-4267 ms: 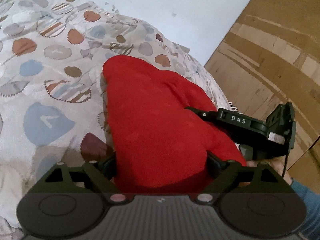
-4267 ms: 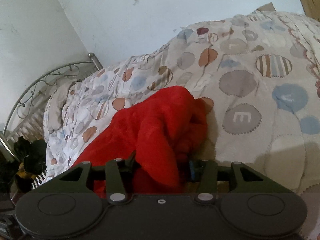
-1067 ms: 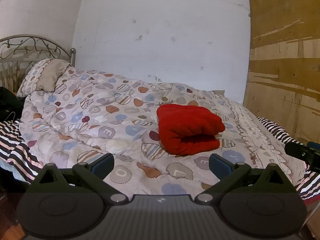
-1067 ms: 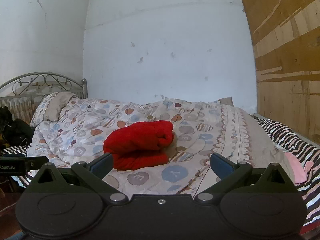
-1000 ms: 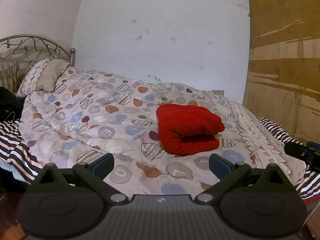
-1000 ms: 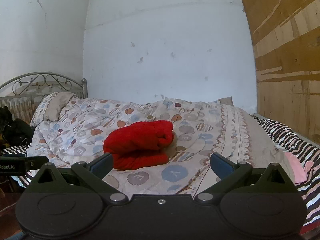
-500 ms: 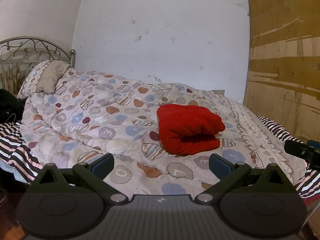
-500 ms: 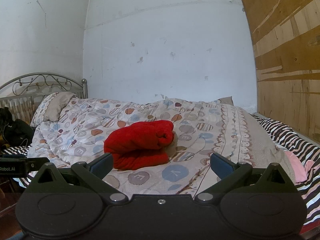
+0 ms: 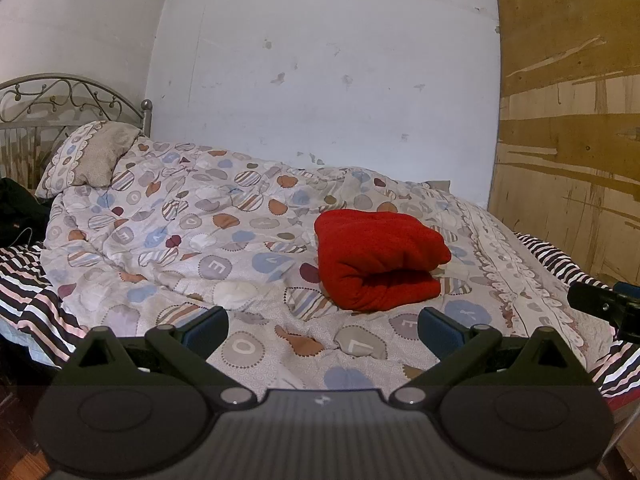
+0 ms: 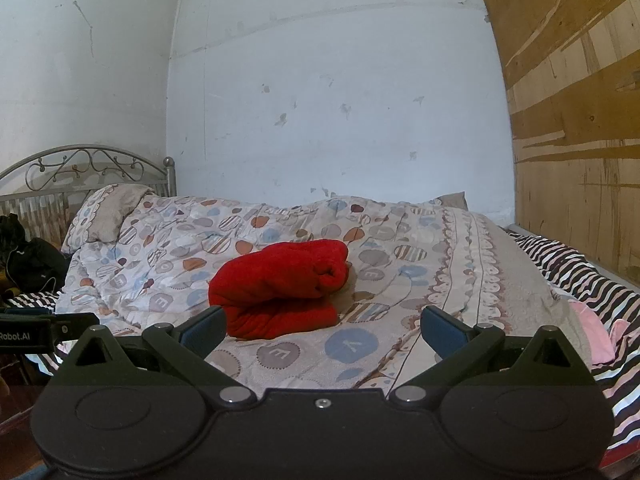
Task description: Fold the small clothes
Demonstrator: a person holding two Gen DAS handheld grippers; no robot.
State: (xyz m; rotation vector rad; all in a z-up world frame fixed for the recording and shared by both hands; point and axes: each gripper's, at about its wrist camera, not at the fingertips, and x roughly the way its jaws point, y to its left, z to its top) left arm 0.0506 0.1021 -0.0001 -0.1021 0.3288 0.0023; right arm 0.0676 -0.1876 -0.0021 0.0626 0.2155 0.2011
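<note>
Red fleece garment (image 9: pixel 376 260) (image 10: pixel 280 288), folded into a thick bundle, is laid on the patterned quilt (image 9: pixel 224 248) of a bed. Left hand-held gripper (image 9: pixel 322 326) and right hand-held gripper (image 10: pixel 322 326) are held level, well back from it, both released and empty.

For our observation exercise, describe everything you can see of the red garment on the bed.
The red garment is a thick, fuzzy-looking cloth, folded into a plump bundle of two stacked layers with a rounded fold at one end. It lies on the patterned quilt, near the middle of the bed. Only the quilt touches it; neither claw is near it, and both are open.
</note>
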